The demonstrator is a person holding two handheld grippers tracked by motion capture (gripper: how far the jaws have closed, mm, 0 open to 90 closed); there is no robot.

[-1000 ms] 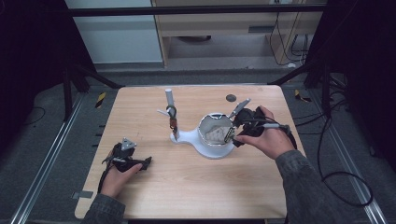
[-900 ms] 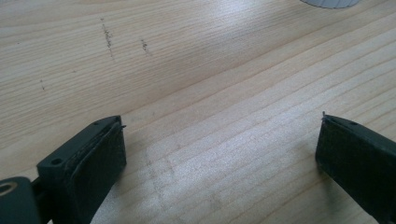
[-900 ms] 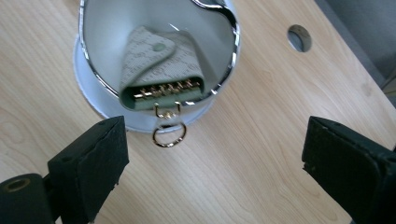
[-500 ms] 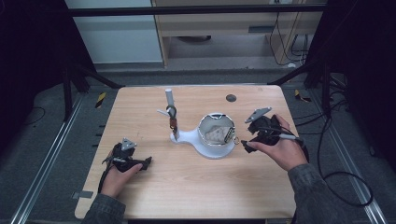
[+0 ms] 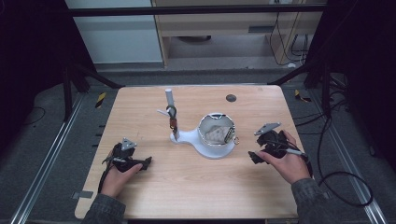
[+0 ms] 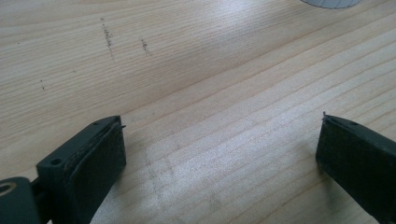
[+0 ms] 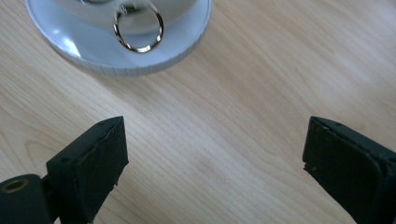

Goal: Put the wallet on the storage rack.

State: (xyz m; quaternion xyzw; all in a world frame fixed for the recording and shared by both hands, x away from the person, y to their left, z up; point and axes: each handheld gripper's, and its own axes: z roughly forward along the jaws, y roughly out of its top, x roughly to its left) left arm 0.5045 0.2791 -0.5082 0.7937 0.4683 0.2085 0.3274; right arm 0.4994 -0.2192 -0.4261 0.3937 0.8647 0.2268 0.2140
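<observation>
- R claw [image 5: 261, 151] sits on the counter [image 5: 140, 112], jaws apart, nothing btwn them; gripper view confirms bare wood in the gap.
- Bowl [image 5: 215, 135], white w/ a wide flat base, lies to the left of the R claw and a bit farther from the person; near but not touching.
- In the R gripper view the bowl base [image 7: 140, 51] is straight ahead, slightly left of the claw's centreline, w/ a small metal ring [image 7: 138, 29] hanging at the rim on the side facing the claw.
- Ring [image 5: 236, 140] is the nearest part of the bowl to the R claw, prob. the grab point; what lies crumpled inside the bowl can't be made out.
- L claw [image 5: 140, 163] rests on the counter at front left, jaws also wide apart, empty; well apart from the bowl, only an edge of the base [image 6: 329, 3] in its view.
- So R hand is clearly nearer: a short push fwd and left would reach the ring.
- Post [image 5: 171, 114] w/ a clip stands on the base's left lobe, on the far side of the bowl from the R claw.
</observation>
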